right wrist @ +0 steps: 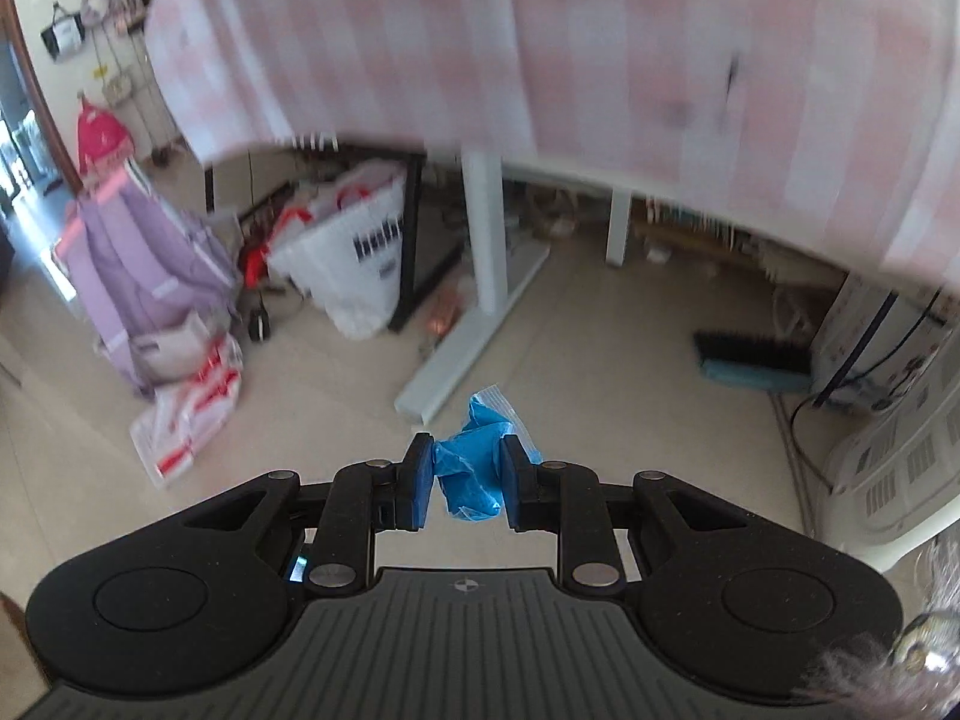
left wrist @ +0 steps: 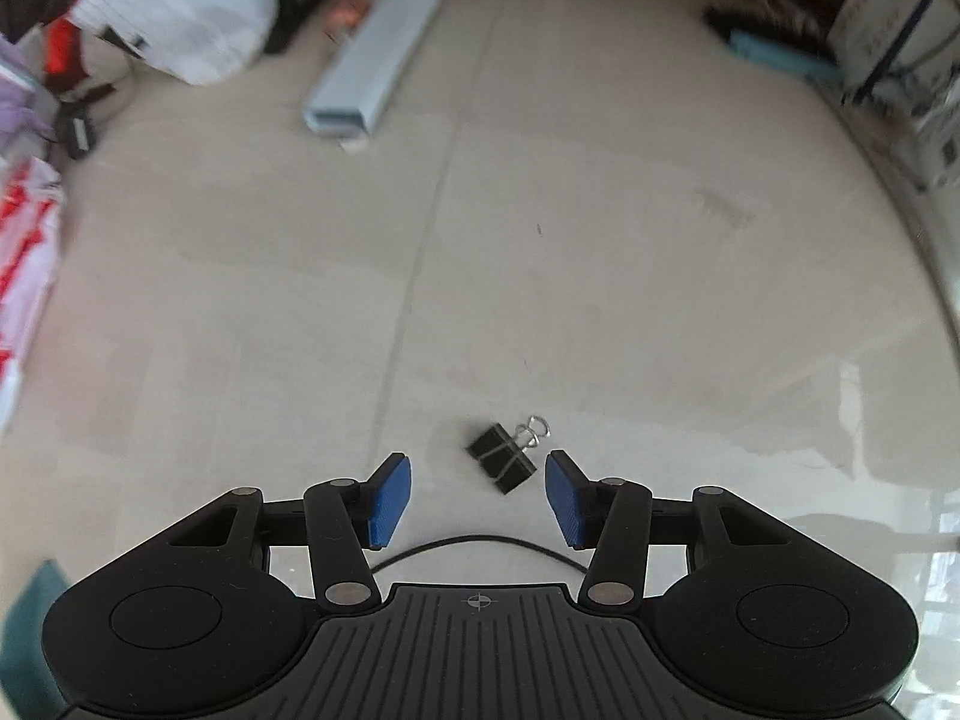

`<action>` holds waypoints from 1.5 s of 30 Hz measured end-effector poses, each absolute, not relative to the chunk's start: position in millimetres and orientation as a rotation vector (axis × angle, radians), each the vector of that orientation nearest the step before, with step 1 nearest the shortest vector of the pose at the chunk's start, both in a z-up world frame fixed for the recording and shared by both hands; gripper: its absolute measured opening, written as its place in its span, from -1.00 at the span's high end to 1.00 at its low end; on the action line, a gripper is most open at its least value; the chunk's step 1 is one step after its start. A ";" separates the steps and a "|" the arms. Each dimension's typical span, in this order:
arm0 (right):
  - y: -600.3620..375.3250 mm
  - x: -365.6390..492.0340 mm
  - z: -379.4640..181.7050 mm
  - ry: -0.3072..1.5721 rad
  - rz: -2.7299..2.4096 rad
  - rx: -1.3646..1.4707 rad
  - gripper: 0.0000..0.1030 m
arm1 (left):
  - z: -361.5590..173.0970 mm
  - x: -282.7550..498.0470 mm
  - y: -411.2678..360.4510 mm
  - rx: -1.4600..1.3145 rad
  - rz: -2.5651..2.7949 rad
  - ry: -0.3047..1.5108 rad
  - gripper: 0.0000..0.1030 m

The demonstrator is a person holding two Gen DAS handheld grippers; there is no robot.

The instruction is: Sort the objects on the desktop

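Left gripper (left wrist: 478,495) hung half-open, empty, over black binder clip (left wrist: 503,459) (floor) | right gripper (right wrist: 465,480) was clamped on crumpled blue wrapper (right wrist: 474,468)

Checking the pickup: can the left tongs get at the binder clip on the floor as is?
Probably yes. The left tongs stand open, wider than the binder clip, which lies alone on bare floor just ahead of the gap between the pads, nothing in the way.

The binder clip (left wrist: 503,458) lies on the floor (left wrist: 600,300). Ahead of the clip and to its left lies the table's foot (left wrist: 372,66); left of that foot stands a bag (left wrist: 186,12), and far to its right lies a brush (left wrist: 774,42).
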State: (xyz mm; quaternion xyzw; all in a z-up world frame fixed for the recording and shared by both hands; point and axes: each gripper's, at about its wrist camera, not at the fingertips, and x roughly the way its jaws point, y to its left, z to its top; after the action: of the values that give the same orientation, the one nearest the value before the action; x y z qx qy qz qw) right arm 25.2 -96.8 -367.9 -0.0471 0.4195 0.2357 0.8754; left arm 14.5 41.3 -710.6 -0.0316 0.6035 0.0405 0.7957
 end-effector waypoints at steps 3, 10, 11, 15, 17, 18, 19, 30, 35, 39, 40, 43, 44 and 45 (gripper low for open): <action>-98.9 25.3 -402.6 0.903 0.497 -0.113 0.59 | -756.1 17.7 32.4 -0.046 0.084 1.321 0.06; -104.4 28.6 -446.9 0.954 0.496 -0.141 0.59 | -809.4 24.7 26.8 -0.107 0.173 1.305 0.10; -105.5 28.4 -449.7 0.959 0.497 -0.145 0.59 | -811.1 26.4 25.4 -0.113 0.181 1.296 0.14; -106.2 29.7 -454.7 0.971 0.508 -0.152 0.59 | -812.0 26.0 21.6 -0.149 0.216 1.271 0.35; -105.9 31.0 -455.2 0.968 0.511 -0.152 0.59 | -809.4 26.1 20.1 -0.143 0.225 1.271 0.44; -105.4 32.0 -455.4 0.967 0.511 -0.152 0.59 | -807.6 25.4 19.4 -0.141 0.222 1.273 0.46; -105.2 32.9 -454.6 0.967 0.510 -0.151 0.59 | -804.3 22.7 17.9 -0.142 0.218 1.271 0.49; -100.9 40.3 -412.1 0.933 0.519 -0.110 0.59 | -711.3 4.5 54.6 -0.157 0.225 1.196 0.52; -98.1 40.4 -366.3 0.909 0.541 -0.103 0.59 | -610.6 5.1 73.2 -0.191 0.229 1.118 0.52; -97.5 39.8 -317.7 0.873 0.564 -0.108 0.59 | -512.5 3.7 81.6 -0.226 0.235 1.064 0.52; -97.9 39.6 -304.7 0.868 0.566 -0.104 0.59 | -486.3 0.9 84.3 -0.231 0.233 1.052 0.52; -101.6 38.1 -262.1 0.852 0.564 -0.082 0.59 | -414.5 3.2 91.6 -0.219 0.221 1.018 0.52; -103.1 37.7 -247.6 0.847 0.560 -0.074 0.59 | -386.6 2.8 92.4 -0.209 0.216 1.002 0.52; -104.8 37.2 -233.0 0.840 0.557 -0.066 0.59 | -366.3 7.1 95.5 -0.198 0.210 0.989 0.52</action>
State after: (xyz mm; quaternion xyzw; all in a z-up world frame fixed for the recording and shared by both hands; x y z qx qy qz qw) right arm 37.2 -104.8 -233.0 -0.0317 0.4025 0.2670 0.8750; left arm 7.1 95.5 -366.3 -0.0949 0.4729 0.1006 0.8702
